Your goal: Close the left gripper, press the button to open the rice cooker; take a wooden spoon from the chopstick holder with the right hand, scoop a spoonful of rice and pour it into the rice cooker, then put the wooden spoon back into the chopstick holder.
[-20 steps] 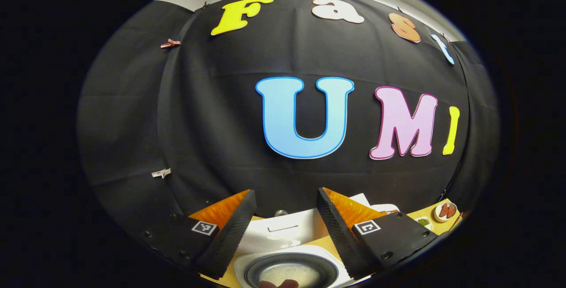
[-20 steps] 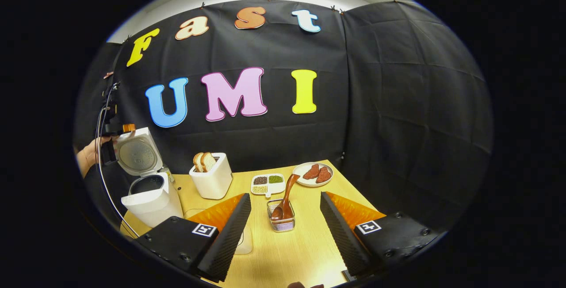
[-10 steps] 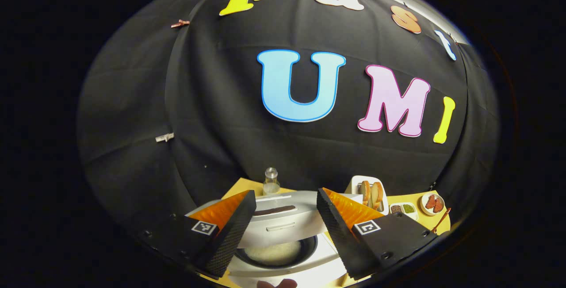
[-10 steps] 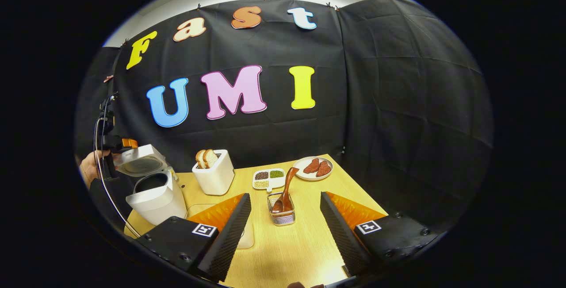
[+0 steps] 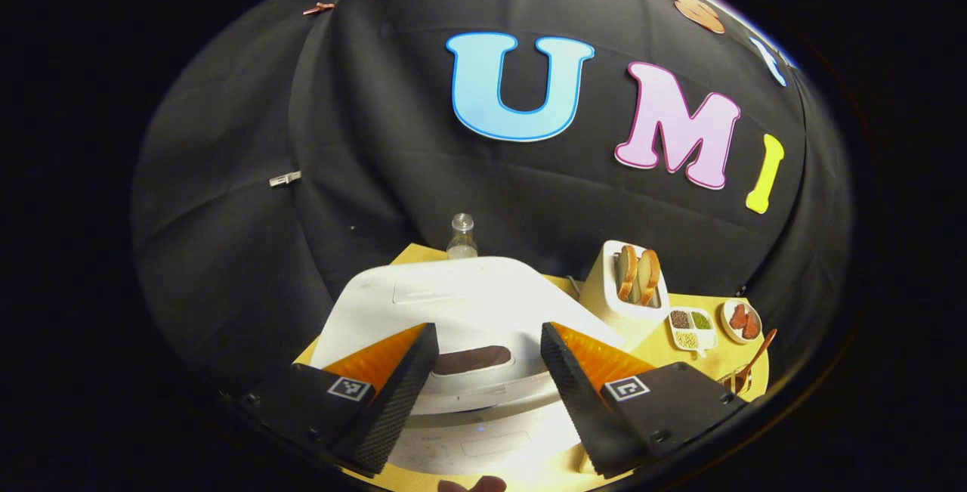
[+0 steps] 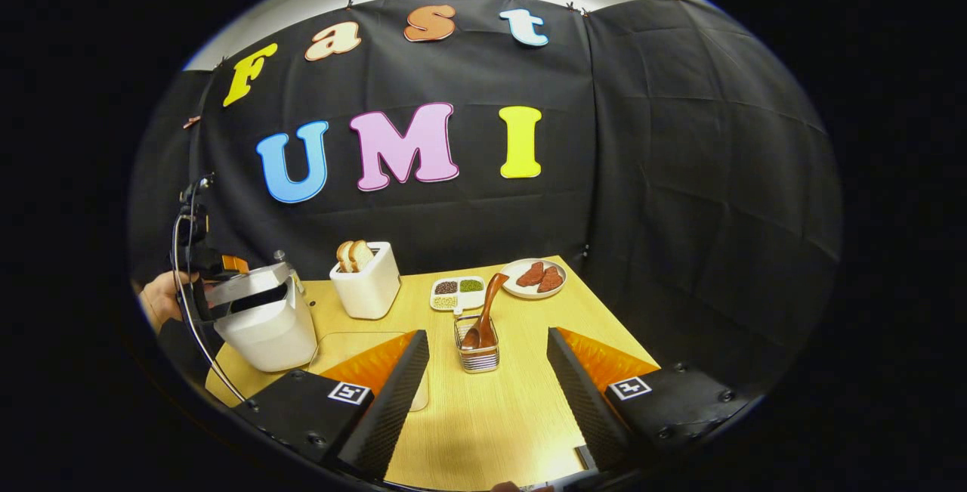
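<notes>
In the left gripper view we see our left gripper (image 5: 487, 367) poised over the white rice cooker (image 5: 468, 310), its jaws spread wide and holding nothing. The cooker's lid lies almost down beneath the fingers, and in the right gripper view a narrow gap shows between lid and body (image 6: 261, 314). There, too, a hand (image 6: 161, 297) holds that gripper against the lid's far edge, with a cable looping down past the cooker.

Behind the cooker stands a small clear bottle (image 5: 461, 236). To its right sit a white toaster (image 5: 628, 280) with two slices of bread upright in it, then a divided dish of grains (image 5: 691, 326) and a plate with reddish pieces (image 5: 742, 319).

In the right gripper view our right gripper (image 6: 487, 394) hangs above the wooden table (image 6: 491, 424), jaws apart and empty. Straight ahead between the fingers stands the chopstick holder (image 6: 478, 354), a small wire basket, with the wooden spoon (image 6: 485, 318) in it, bowl down and handle leaning toward the plate. Nothing stands between the fingers and the holder. A pale board (image 6: 347, 345) lies on the table near the cooker, partly hidden by our left finger.
</notes>
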Available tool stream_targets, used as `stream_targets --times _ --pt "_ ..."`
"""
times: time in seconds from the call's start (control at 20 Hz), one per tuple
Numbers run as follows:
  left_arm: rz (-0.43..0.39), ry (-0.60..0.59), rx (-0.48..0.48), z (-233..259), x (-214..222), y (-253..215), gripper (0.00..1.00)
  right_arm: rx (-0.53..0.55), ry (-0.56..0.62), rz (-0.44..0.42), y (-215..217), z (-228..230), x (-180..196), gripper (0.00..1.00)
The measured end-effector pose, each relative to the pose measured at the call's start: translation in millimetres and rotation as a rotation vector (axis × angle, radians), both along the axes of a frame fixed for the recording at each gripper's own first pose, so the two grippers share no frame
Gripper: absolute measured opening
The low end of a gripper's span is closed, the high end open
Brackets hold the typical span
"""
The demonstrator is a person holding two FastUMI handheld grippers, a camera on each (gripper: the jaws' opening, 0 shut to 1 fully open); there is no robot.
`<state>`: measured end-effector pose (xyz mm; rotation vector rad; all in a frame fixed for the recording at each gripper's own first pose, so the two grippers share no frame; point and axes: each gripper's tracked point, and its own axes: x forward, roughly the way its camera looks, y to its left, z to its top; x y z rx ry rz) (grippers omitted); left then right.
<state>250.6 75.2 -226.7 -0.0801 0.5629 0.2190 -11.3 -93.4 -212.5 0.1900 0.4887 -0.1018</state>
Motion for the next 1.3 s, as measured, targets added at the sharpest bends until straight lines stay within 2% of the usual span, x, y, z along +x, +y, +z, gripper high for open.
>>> stream_targets --times 0.2,0.5,0.9,1.3 --pt "0.005 0.035 0.062 -24.8 -10.9 4.2 0.97 -0.005 0.001 0.0 -5.7 -0.2 -2.2 0.98" --pt "0.033 0.093 0.067 -52.4 -28.1 7.4 0.99 0.004 0.007 -0.009 -11.9 -3.6 -4.0 0.99" --pt "0.045 0.064 0.069 -60.8 -28.3 6.6 1.0 -0.001 0.005 0.004 -8.1 -3.1 -10.1 0.99" --pt "-0.004 0.032 0.091 -58.1 -30.1 6.1 1.0 0.014 0.0 0.004 -5.2 0.4 -17.1 0.99"
